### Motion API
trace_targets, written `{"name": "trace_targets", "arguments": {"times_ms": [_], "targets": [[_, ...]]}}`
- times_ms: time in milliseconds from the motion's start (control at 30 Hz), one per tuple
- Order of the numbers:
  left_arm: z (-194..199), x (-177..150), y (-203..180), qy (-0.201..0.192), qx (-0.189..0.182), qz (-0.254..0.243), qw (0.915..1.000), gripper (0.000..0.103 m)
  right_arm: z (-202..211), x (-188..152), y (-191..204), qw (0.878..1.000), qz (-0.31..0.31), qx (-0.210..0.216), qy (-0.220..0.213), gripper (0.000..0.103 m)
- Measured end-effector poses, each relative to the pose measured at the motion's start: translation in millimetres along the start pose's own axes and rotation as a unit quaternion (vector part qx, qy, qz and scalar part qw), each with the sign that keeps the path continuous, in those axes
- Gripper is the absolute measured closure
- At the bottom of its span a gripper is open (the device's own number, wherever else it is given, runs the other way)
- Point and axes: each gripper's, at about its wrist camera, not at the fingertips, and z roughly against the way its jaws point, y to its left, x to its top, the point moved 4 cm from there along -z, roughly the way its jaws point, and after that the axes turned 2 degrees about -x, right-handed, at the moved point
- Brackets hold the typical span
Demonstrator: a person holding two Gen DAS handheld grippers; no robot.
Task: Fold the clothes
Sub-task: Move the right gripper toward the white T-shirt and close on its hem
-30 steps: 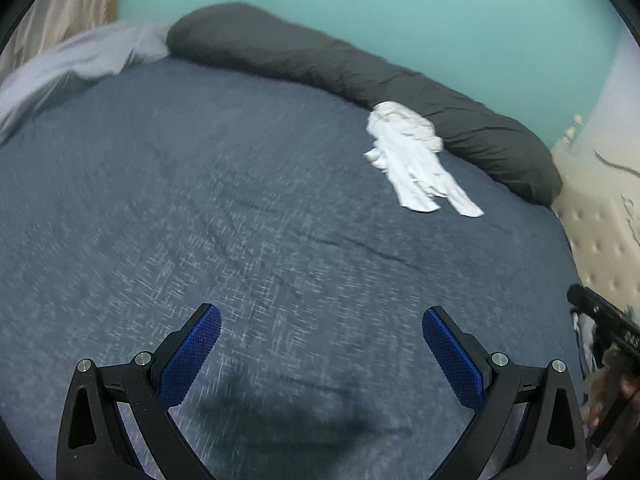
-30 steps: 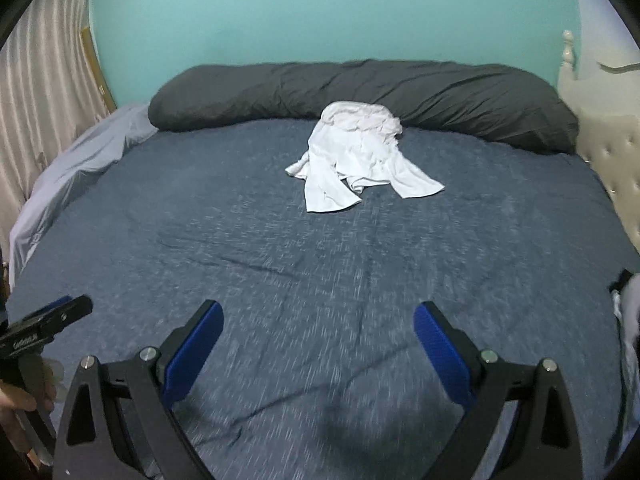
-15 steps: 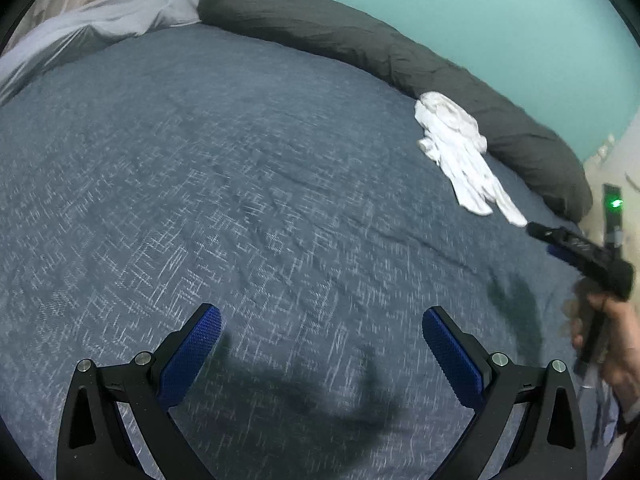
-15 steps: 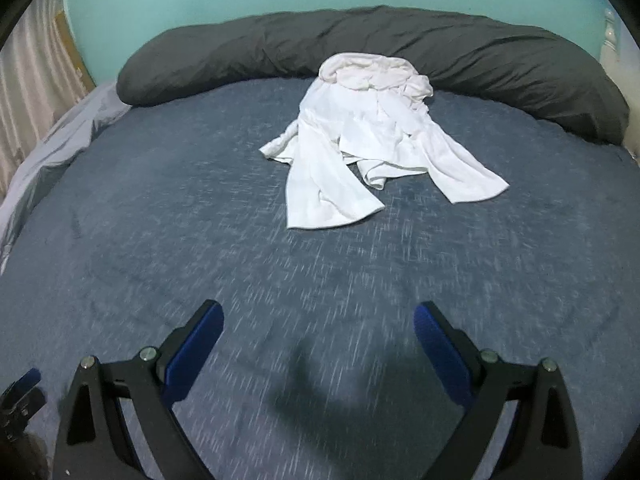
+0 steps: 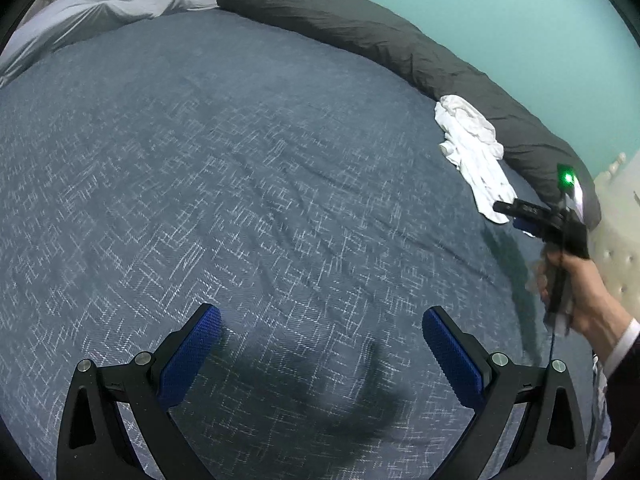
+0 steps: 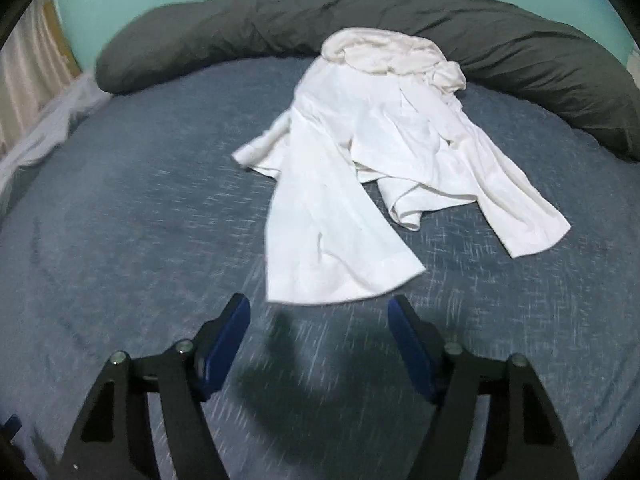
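Right wrist view: white garment lies crumpled on the blue bedspread, top end bunched up against the dark bolster pillow, two long flaps trailing toward the cam.
Garment spot: far side of bed, mid-right; nearest flap hem sits just ahead of the right gripper, not touching.
Right gripper: jaws partly open & closing, nothing btwn the pads yet, only bedspread + its own shadow below.
Why so: prob. lining up on the near hem, the easiest edge to pinch & drag flat before any fold; narrowing early suits thin cloth.
Left wrist view: left gripper spread wide, empty, over bare bedspread, well apart from the garment.
Why so: looks like it's waiting its turn; garment is out of its reach on the right, so the right side goes first.
Hand: person's hand w/ white cuff holds the right gripper body, green light lit above it, aimed at the garment's lower tip.
Other stuff: pale grey sheet heaped at far left; teal wall behind the pillow.
Vs earlier frames: garment fills much more of the right view now, hem was well ahead, now just ahead of the pads; right jaws narrower than before. Left view sits lower & closer to the bedspread; the hand w/ gripper reaches further in toward the garment. Garment itself hasn't shifted.
Task stage: folding not begun, cloth not even gripped.
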Motion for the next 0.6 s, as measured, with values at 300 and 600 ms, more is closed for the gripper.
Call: {"name": "trace_targets", "arguments": {"times_ms": [300, 600], "targets": [[-5.4, -3.3, 4.6, 0.007, 0.002, 0.002, 1.0, 0.0, -28.3, 3.7, 1.9, 1.0, 0.015, -0.026, 0.0, 0.067], [1.8, -1.1, 5.0, -0.001, 0.0, 0.007, 1.0, 0.0, 23.4, 5.8, -1.4, 0.998, 0.013, 0.01, -0.055, 0.101]]}}
